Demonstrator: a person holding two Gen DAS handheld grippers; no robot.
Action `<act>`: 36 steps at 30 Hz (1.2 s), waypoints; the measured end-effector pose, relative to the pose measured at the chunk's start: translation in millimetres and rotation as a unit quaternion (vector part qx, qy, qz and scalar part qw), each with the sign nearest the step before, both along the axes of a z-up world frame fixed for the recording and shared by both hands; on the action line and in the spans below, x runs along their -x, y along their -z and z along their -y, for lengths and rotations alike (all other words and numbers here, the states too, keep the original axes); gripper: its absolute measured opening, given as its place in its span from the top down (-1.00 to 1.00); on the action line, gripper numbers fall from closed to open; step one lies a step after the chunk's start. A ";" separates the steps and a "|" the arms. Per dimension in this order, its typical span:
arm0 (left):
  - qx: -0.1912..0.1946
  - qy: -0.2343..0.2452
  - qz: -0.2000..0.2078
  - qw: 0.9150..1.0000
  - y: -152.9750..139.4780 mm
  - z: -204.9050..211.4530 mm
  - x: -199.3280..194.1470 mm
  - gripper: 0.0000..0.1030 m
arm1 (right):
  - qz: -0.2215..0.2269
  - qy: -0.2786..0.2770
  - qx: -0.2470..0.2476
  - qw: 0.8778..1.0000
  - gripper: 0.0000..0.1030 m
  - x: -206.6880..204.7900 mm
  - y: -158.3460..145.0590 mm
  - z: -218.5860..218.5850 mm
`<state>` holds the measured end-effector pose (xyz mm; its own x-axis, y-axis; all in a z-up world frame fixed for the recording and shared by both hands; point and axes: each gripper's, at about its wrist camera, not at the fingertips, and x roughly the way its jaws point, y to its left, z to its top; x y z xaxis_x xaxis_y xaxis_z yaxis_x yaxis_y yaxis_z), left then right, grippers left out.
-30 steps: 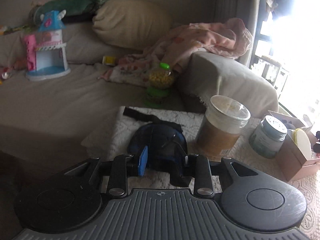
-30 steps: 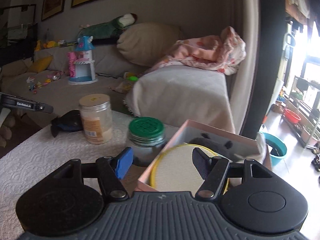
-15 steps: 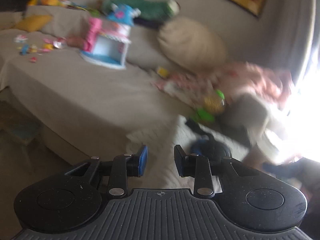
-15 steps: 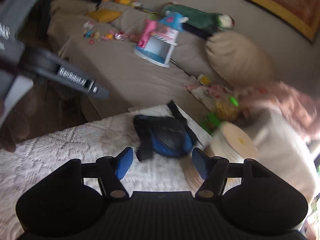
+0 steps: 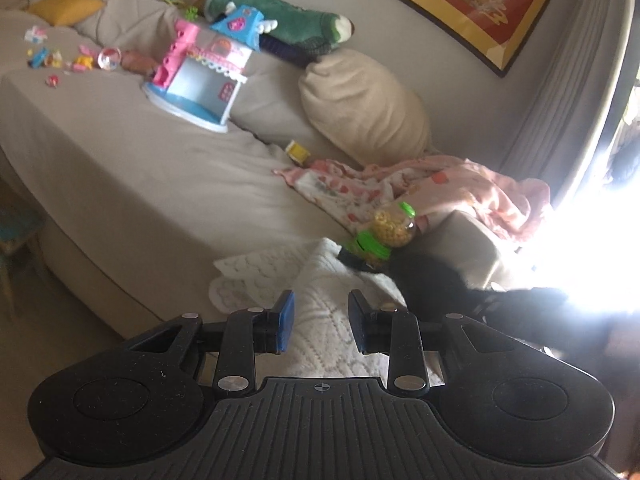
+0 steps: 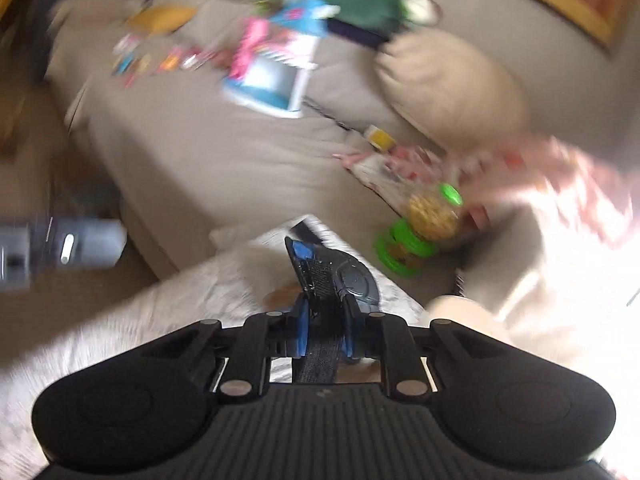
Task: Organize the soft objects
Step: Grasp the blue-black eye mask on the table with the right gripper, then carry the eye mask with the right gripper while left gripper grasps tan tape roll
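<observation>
So the right tongs [image 6: 325,334] have just been closing, and in the right wrist view they're now pinching the black-and-blue padded thing [image 6: 340,280] by its strap end. Looks like a knee or elbow pad to me, but the shot is blurry, so don't quote me. Grabbing the strap makes sense: it's the thin bit that fits between the pads, while the domed body sticks out ahead toward 12 o'clock. The pad sits right at the far edge of the surface, and I can't tell whether it's lifted off yet.

The left tongs [image 5: 321,327] are only partly spread with nothing between them, just hanging over the cloth. My guess is they're parked out of the way while the right side does the pick. At about 3 o'clock in that view there's a dark blob that's probably the other hand's rig, but the window glare washes it out.

The surface is covered with a white lacy cloth [image 5: 320,280]. Just past its far edge is a green-lidded toy jar [image 5: 384,236] lying on a sofa. The sofa [image 5: 140,168] is beige and cluttered: a pink blanket [image 5: 460,188] at 1 o'clock, a big tan cushion [image 5: 364,108], a pink and blue toy house [image 5: 208,80] at 11, and a green plush [image 5: 288,28] behind that. A framed picture [image 5: 480,4] hangs on the wall.
</observation>
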<state>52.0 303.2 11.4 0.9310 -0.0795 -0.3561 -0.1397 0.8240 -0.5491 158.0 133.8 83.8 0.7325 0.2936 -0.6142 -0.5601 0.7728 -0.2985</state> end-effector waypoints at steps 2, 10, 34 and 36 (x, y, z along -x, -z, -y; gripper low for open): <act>0.006 0.007 -0.004 1.000 1.8 0.8 -1.7 0.37 | -0.027 0.017 -0.029 0.999 0.69 -10.3 -10.8 14.9; -0.068 0.121 -0.035 0.990 -11.1 25.2 -30.7 0.37 | -0.072 0.018 -0.073 0.995 0.70 -14.2 -13.4 39.5; -0.216 0.174 -0.140 0.950 -1.0 72.8 -143.6 0.73 | -0.037 -0.017 -0.074 0.996 0.71 29.9 21.9 56.9; -0.215 0.169 -0.144 0.951 -2.9 67.8 -141.4 0.75 | -0.021 -0.024 -0.057 0.998 0.71 35.6 26.5 53.3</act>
